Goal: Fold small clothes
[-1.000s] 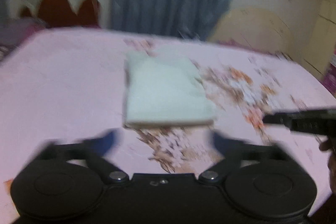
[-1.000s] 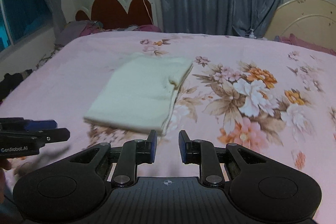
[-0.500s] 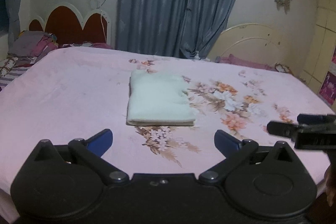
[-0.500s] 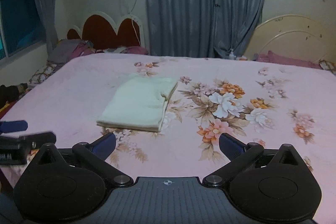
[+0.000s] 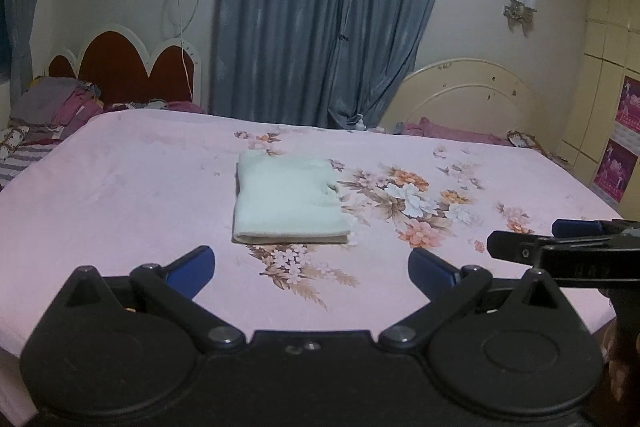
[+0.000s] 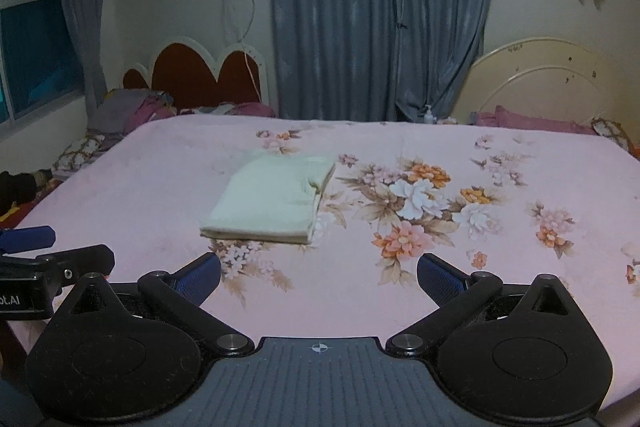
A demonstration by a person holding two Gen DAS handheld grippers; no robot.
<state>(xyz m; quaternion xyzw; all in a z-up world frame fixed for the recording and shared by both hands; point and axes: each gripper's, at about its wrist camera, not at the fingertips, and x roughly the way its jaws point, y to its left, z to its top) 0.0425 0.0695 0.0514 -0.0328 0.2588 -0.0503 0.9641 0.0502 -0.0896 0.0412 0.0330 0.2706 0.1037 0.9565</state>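
Garment (image 5: pixel 288 197): pale, folded into a flat rectangle, mid-bed on floral bed sheet (image 5: pixel 120 187), apparently set down finished | left claw (image 5: pixel 310 267): wide, empty, garment beyond it and apart | right claw (image 6: pixel 318 275): jaws just opened wide, nothing between, garment far-left of it, well apart.

Folded cream garment (image 6: pixel 272 205), floral bedsheet (image 6: pixel 440 163), right gripper (image 6: pixel 318 277) wide apart

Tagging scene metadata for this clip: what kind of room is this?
A home bedroom, most likely. A bed with a pink floral sheet fills the view, a scalloped red headboard stands against the wall, and long blue-grey curtains hang behind. A folded pale garment lies on the sheet.
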